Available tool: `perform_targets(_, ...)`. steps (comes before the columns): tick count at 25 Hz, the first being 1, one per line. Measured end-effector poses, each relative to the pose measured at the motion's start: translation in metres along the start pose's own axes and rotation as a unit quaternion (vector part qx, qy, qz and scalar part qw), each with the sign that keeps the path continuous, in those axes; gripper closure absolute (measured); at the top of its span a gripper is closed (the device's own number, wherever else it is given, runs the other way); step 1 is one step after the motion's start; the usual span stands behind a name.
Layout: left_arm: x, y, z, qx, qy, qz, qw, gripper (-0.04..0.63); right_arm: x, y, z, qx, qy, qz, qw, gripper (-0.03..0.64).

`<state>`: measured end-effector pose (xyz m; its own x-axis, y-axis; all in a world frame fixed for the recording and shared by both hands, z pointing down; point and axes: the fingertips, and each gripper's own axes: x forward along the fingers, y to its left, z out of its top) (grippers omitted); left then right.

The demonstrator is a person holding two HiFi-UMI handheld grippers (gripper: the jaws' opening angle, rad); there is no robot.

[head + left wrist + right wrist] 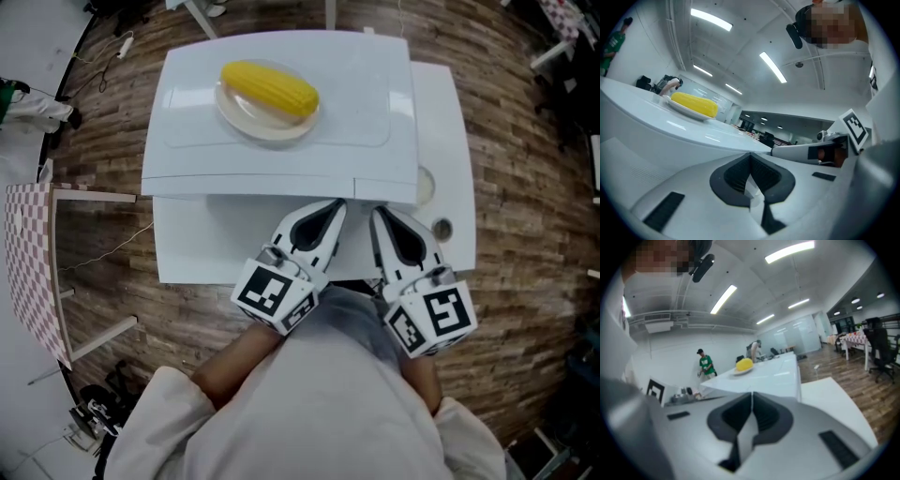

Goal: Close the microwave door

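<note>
My left tongs [335,207] are pressed together on nothing, the pads meeting in a thin line in the left gripper view. My right tongs [380,214] are likewise together and empty. Both tips sit side by side at the front edge of the microwave [375,103], which stands on the white counter [202,248]. From overhead its front face is tucked under the edge of its top, so I cannot tell how the door stands. On top of the microwave a cob of corn [270,87] rests on a plate [236,120]. I'd judge the door stiff, smooth and light on its hinge, so it wants a push rather than a pinch, with the flat of the tongs against its free edge, away from the hinge. I'd push gently, since a hard shove could jolt the cabinet and roll the corn.
</note>
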<state>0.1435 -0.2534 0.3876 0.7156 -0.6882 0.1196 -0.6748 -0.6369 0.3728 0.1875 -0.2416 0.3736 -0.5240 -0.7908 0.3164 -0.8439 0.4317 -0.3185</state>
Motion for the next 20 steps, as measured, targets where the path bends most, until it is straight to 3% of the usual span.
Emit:
perform_targets(4, 0.003, -0.001, -0.001, 0.016, 0.007, -0.005, 0.9998, 0.578, -0.002, -0.004, 0.001, 0.002, 0.001, -0.003, 1.000, 0.592)
perform_targets(9, 0.004, -0.001, -0.003, -0.011, 0.010, -0.010, 0.9998, 0.577, -0.003, -0.006, 0.008, 0.001, -0.005, 0.000, 1.000, 0.592)
perform_targets(20, -0.023, -0.008, -0.002, -0.012, 0.005, 0.018, 0.9998, 0.577, -0.033, -0.010, -0.001, -0.031, 0.006, 0.013, 0.999, 0.594)
